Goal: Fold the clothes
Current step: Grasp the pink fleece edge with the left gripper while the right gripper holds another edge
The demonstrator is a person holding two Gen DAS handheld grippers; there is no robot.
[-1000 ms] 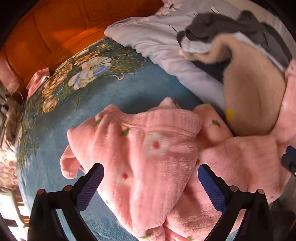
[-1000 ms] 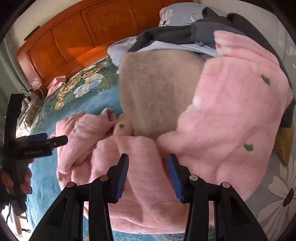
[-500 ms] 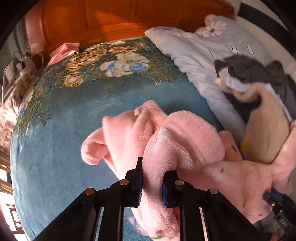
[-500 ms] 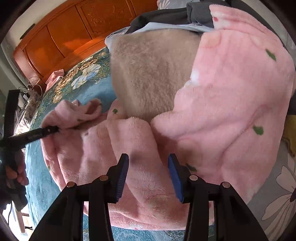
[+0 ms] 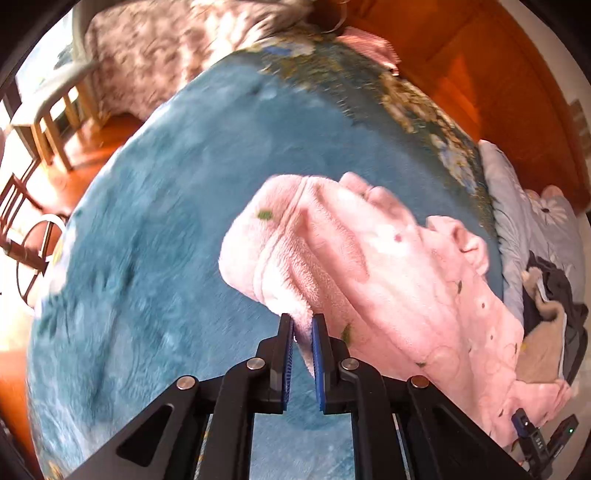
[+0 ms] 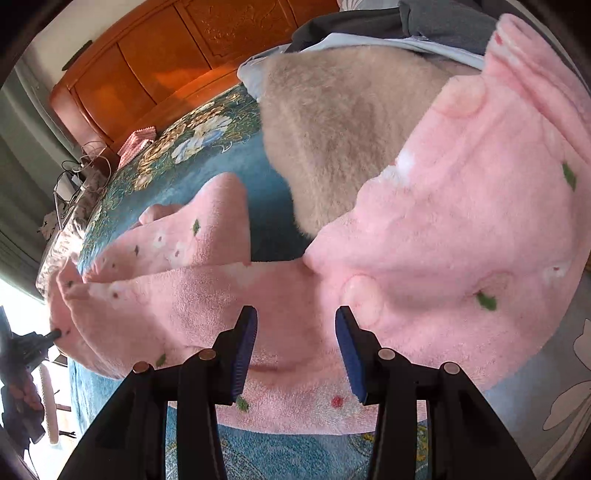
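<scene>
On the blue blanket (image 5: pixel 177 229) of the bed lay the pink fleece garment (image 5: pixel 388 280), a soft piece with small green leaves and little flowers printed on it. It was stretched in a long band across the bed, between the two grippers. The left gripper (image 5: pixel 303 332) was closed tight on one edge of the garment, and a thin fold of pink cloth was pressed between its blue pads (image 5: pixel 289 354). From this pinch the cloth rose in a bunched roll and then ran away toward the right side of the bed. The right gripper (image 6: pixel 294 332) stood with its jaws apart above the near hem of the garment, and the pink cloth showed in the gap between them; the pads (image 6: pixel 243 350) did not press it. Behind the garment a beige fleece piece (image 6: pixel 332 147) lay partly under the pink cloth, with dark grey clothes (image 6: pixel 424 22) behind it. At the head of the bed stood the orange wooden headboard (image 6: pixel 155 70), and a light grey quilt with flowers (image 5: pixel 524 221) lay beside the blanket.
</scene>
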